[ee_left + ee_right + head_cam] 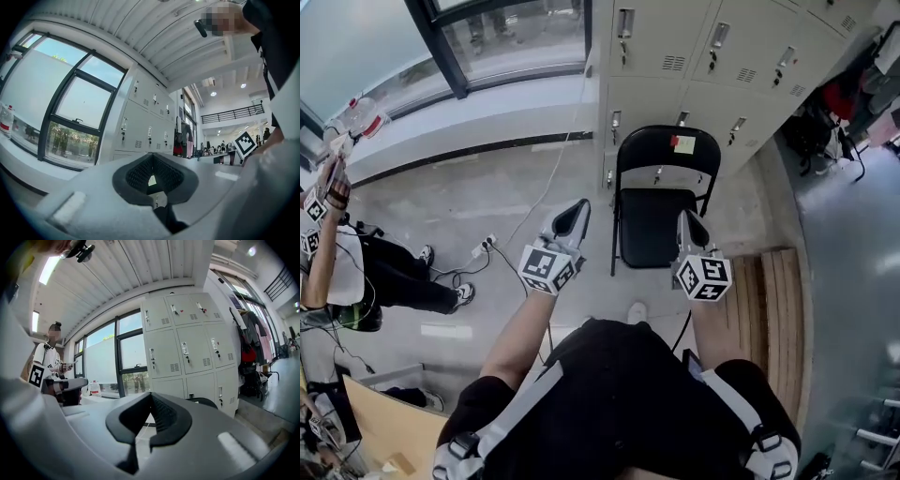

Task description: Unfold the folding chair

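The black folding chair (661, 202) stands unfolded on the floor in front of the grey lockers, seat down, with a yellow and red note on its backrest. In the head view my left gripper (578, 212) is held up just left of the chair. My right gripper (688, 219) is over the seat's right edge. Neither touches the chair. Both stand shut with nothing between their fingers, as the left gripper view (152, 162) and the right gripper view (151, 401) also show. The chair's backrest top (205, 401) peeks over the right gripper's body.
Grey lockers (694, 56) back the chair, with a large window (487, 37) and sill to their left. A person (356, 272) stands at far left. A power strip with cables (483, 247) lies on the floor. Wooden slats (773, 300) lie at right, a cardboard box (384, 422) at lower left.
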`<action>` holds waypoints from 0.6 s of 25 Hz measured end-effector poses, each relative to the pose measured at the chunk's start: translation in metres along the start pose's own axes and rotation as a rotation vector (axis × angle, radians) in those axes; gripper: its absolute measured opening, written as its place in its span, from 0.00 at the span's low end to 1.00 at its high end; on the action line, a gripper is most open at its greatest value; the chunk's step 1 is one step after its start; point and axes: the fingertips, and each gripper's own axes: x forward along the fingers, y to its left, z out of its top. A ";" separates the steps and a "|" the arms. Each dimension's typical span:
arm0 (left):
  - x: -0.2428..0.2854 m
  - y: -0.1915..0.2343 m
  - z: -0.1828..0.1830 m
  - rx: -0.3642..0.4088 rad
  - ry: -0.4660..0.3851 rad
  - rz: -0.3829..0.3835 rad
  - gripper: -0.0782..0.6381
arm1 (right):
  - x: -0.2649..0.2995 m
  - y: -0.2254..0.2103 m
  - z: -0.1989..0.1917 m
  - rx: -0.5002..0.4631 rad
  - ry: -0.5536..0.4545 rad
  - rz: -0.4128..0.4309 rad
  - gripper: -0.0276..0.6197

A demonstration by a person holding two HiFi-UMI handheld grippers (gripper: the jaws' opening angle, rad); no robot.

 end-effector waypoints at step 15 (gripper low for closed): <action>-0.041 -0.035 0.002 -0.035 -0.072 -0.010 0.11 | -0.072 -0.001 0.018 -0.073 -0.073 -0.016 0.05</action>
